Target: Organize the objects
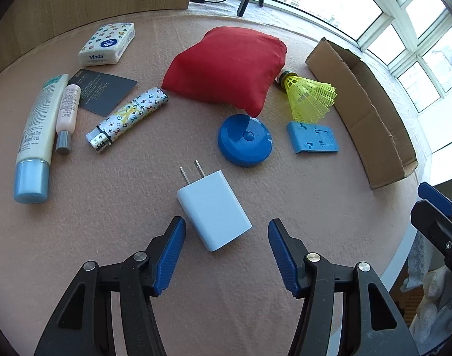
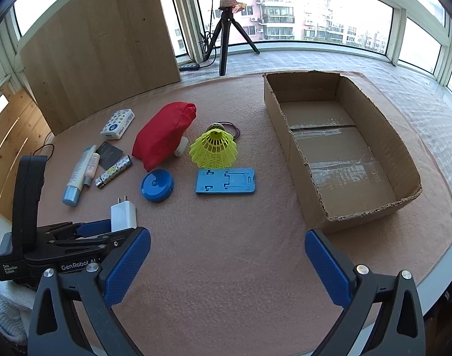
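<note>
Objects to be sorted all lie loose on the pink tabletop [image 2: 226, 267], and the cardboard box [image 2: 338, 154], the likely place for them, holds nothing yet, so I judge the task barely begun. Taking the box as landmark: just beside its left wall lie the blue stand [image 2: 225, 181] and the yellow shuttlecock [image 2: 213, 148], with a thin cord [image 2: 233, 127] behind the shuttlecock. Farther left of the box are the blue disc [image 2: 157, 185] and the red pouch [image 2: 163, 136], with a small white cap [image 2: 181, 147] tucked against the pouch. Well apart from the box, on the far left, are the tissue pack [image 2: 117, 124], dark card [image 2: 108, 155], lighter [image 2: 114, 171], large tube [image 2: 78, 175] and small tube [image 2: 91, 168]. The white charger [image 1: 214, 210] is nearest the person, left of the box, prongs pointing away. The left gripper [image 1: 227, 231] has its jaws spread wide, one on each side of the charger's near end and not touching it; picking it up looks like the step in hand. The right gripper [image 2: 227, 255] hangs over bare tabletop just short of the box's near corner, jaws wide apart and gripping nothing. Every item is yet to be moved.
</note>
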Tool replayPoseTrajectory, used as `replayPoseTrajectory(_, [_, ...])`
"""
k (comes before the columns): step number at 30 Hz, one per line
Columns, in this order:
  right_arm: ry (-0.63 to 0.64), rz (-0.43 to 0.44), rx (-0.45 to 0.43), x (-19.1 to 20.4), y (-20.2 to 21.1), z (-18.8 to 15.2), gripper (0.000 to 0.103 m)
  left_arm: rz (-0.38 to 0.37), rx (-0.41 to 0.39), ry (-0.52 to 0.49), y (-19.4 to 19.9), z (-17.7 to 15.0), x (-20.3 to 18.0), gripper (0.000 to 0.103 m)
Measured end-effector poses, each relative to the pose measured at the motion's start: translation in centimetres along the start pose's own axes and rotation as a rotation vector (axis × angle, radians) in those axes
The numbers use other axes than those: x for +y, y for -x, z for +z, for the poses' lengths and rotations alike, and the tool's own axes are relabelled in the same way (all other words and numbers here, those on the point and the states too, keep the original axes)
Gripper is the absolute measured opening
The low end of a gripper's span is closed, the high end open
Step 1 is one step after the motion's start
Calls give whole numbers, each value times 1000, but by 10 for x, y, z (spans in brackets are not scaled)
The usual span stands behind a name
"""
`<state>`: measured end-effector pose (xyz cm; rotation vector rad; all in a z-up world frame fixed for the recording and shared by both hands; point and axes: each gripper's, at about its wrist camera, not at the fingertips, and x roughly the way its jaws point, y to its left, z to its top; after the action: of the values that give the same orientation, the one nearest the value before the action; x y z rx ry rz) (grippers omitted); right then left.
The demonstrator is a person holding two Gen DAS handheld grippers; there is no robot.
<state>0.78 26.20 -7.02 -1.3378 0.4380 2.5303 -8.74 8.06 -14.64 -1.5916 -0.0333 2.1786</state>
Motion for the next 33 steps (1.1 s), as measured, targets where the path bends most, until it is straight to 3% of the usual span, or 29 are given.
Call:
replayPoseTrajectory(3, [31, 57, 10, 6, -6, 6, 103, 53, -34, 11, 6, -2, 1, 62])
replayPoseTrajectory(7, [72, 111, 16, 15, -16, 18, 103, 43, -46, 41, 9, -4, 13, 62])
replayPoseTrajectory(12, [83, 211, 109, 27, -42, 30, 103, 41, -52, 65, 11, -8, 20, 62])
replayPoseTrajectory(17, [110, 254, 219, 44, -76, 37, 102, 17, -44, 86, 8, -10, 23, 64])
replayPoseTrajectory(19, [111, 285, 253, 49, -87, 39, 98, 12, -41, 102, 6, -10, 25, 67])
replayPoseTrajectory(24, [118, 331, 351, 63, -113, 40, 72, -7, -46, 126, 3, -11, 28, 68])
replayPoseTrajectory(33, [129, 389, 441, 76, -136, 40, 58, -62, -69, 160, 4, -9, 32, 63])
